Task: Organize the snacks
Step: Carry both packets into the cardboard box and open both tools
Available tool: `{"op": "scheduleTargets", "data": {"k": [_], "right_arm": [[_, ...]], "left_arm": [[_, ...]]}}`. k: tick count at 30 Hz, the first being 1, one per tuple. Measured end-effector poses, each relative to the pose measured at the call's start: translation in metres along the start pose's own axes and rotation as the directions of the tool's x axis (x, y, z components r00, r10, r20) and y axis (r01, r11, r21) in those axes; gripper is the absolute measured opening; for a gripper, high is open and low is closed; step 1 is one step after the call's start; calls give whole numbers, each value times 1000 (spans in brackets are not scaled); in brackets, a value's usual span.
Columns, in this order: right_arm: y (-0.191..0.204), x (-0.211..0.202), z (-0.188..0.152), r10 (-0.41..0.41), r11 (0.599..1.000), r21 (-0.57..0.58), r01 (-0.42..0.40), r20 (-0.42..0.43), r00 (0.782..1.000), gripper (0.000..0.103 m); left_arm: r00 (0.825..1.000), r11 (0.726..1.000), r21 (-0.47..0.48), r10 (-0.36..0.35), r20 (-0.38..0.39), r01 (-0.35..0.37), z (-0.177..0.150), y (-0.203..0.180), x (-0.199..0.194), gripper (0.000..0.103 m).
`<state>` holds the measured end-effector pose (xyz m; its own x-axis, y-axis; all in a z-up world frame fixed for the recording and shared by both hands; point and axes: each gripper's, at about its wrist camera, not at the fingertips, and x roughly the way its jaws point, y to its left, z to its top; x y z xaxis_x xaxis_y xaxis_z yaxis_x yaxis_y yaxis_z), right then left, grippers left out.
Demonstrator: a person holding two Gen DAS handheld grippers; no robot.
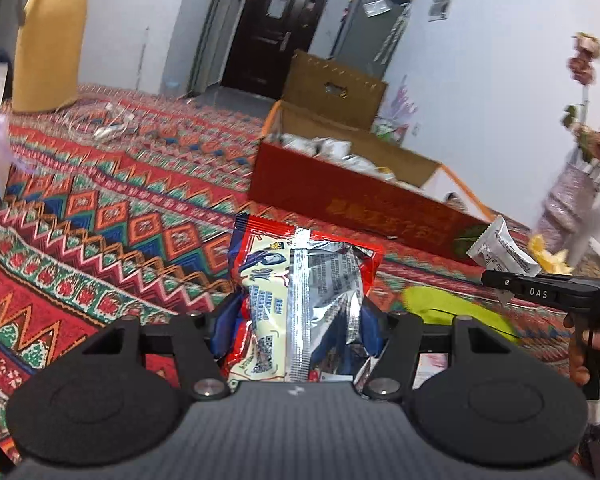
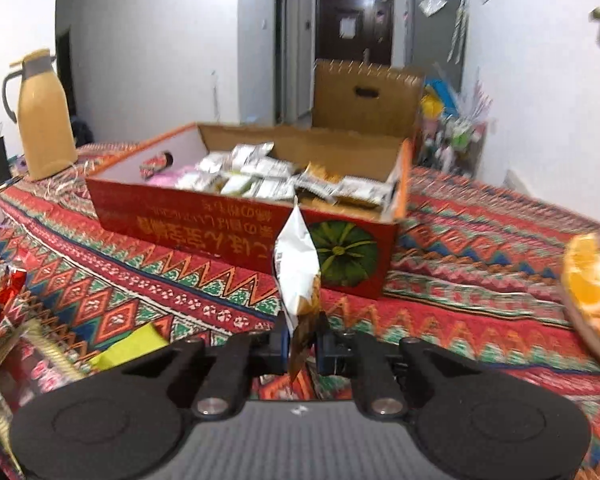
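Left gripper (image 1: pixel 296 320): jaws part-way apart, clamped on the sides of a red and silver snack bag (image 1: pixel 300 300). The bag stands upright between the fingers, printed back seam facing the camera, lifted clear of the cloth.

Right gripper (image 2: pixel 303 344): jaws closed tight on the brown lower edge of a small white snack packet (image 2: pixel 296 264). The packet stands on end, its crimped top pointing up in front of the box. In the left wrist view the same gripper (image 1: pixel 496 278) enters from the right edge with the packet (image 1: pixel 502 248) at its tip, and part of a hand (image 1: pixel 580 356) shows behind it.

Cardboard box (image 2: pixel 244 224): red front panel with yellow upside-down lettering and a green round emblem, lid flap standing open at the back. It sits on the table beyond both grippers and holds a loose heap of small white, silver and yellow packets (image 2: pixel 260 176).

Tablecloth (image 1: pixel 100 208): red, patterned with zigzags and diamonds, covering the whole surface.

Yellow-green item (image 1: pixel 452 308): flat on the cloth between the two grippers; blurred, kind not clear.

Thermos jug (image 2: pixel 44 120): tan body, grey handle, upright at the far left of the table, well apart from the box.

Plate (image 2: pixel 592 300): at the right edge, carrying orange pieces.

Vase of flowers (image 1: pixel 572 192): far right, near the wall.

Dark door (image 2: pixel 354 28): at the far end of the room.
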<state>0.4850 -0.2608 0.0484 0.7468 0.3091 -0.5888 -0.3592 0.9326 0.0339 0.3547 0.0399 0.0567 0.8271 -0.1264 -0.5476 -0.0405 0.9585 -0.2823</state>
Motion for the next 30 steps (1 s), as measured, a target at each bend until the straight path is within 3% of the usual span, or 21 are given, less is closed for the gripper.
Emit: {"op": "scheduleTargets", "data": {"k": [5, 10, 14, 22, 30], "right_arm": [[21, -68, -18, -34, 999, -34, 37, 66, 997, 12], [49, -142, -55, -10, 998, -64, 17, 113, 994, 12], [59, -188, -87, -6, 1000, -6, 6, 119, 993, 12], [74, -240, -144, 16, 997, 79, -22, 72, 997, 12], [78, -250, -153, 6, 995, 103, -16, 95, 995, 12]], "left_arm": [[999, 999, 35, -22, 27, 21, -6, -23, -37, 61], [998, 996, 88, -25, 51, 20, -23, -43, -77, 61], [999, 992, 125, -20, 47, 14, -42, -51, -105, 61], [999, 987, 163, -17, 28, 12, -66, -59, -146, 61], [999, 982, 190, -27, 35, 20, -67, -68, -157, 61]]}}
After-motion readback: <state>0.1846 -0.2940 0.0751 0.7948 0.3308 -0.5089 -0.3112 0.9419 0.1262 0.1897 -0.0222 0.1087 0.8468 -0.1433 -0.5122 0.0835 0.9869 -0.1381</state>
